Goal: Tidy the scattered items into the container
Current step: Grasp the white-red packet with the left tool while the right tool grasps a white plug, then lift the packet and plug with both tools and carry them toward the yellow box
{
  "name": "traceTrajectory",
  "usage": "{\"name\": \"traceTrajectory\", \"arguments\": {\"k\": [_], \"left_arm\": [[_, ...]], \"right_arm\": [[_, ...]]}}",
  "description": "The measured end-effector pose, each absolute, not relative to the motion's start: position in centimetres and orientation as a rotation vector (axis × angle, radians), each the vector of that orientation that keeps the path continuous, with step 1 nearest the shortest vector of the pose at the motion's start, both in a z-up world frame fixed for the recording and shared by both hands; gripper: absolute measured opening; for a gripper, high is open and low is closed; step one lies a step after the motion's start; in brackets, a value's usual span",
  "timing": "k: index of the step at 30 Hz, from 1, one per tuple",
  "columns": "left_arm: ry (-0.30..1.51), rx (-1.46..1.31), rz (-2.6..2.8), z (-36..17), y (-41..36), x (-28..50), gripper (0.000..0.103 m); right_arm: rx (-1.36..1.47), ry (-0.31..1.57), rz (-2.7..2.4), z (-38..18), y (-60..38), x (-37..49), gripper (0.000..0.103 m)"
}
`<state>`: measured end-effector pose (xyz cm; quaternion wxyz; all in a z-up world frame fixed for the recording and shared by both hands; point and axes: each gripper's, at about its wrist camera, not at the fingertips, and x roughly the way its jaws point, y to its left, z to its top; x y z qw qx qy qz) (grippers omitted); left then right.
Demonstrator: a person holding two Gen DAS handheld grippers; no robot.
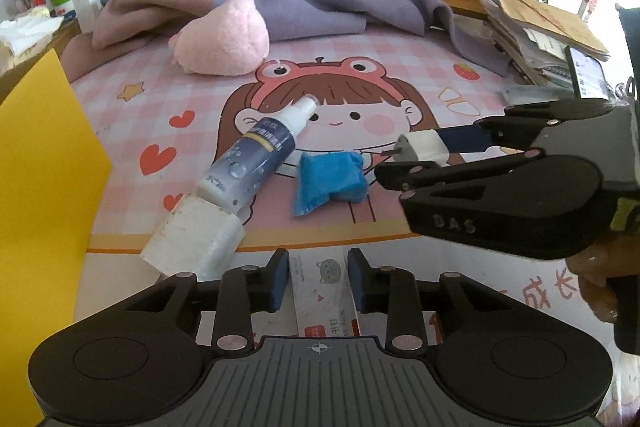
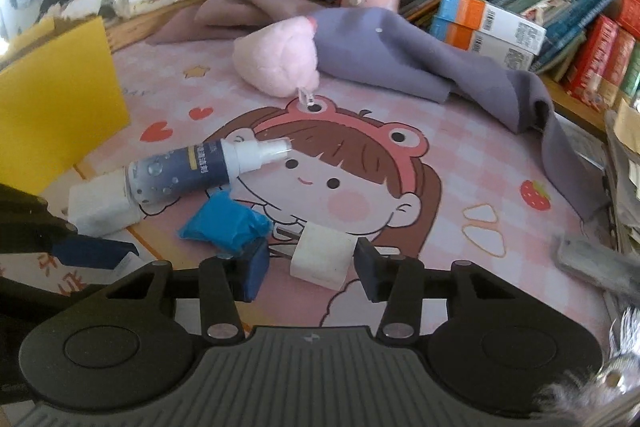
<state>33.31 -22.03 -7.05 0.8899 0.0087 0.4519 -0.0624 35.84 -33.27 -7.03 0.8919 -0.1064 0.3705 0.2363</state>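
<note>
- A white plug (image 2: 322,259) lies on the mat between the jaws of the right gripper (image 2: 312,263); the jaws stand apart, one pad at its side, a gap at the other.
- The left gripper (image 1: 318,267) is clamped on a small box (image 1: 320,287).
- A spray bottle (image 1: 256,155), a blue bundle (image 1: 330,183) and a foam block (image 1: 192,243) lie loose on the mat.
- The yellow container (image 1: 48,155) stands at the left edge; its inside is hidden.
- Judgement: the tidying is at an early stage, since no item shows inside the container.
- Writing: "DAS" on the right gripper, "书钉" on the small box, "成长" on the mat (image 1: 460,75). The bottle label is too small to read.
</note>
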Motion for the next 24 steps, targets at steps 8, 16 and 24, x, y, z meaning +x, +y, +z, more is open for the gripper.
{"name": "traceTrajectory", "arguments": {"k": [8,16,24], "left_arm": [[0.903,0.041,-0.142,-5.8,-22.2,32.1,0.029],[0.866,0.038,-0.145,-3.9,-22.1,30.2,0.029],[0.823,0.024,-0.179,-1.9,-21.6,27.8,0.029]], "right_arm": [[-0.159,0.766,0.463,-5.8,-34.4,34.7,0.044],[-0.118,0.746,0.474,-4.2,-34.8,32.2,0.044],[-0.121,0.728,0.469,-2.8,-35.0,29.5,0.044]]}}
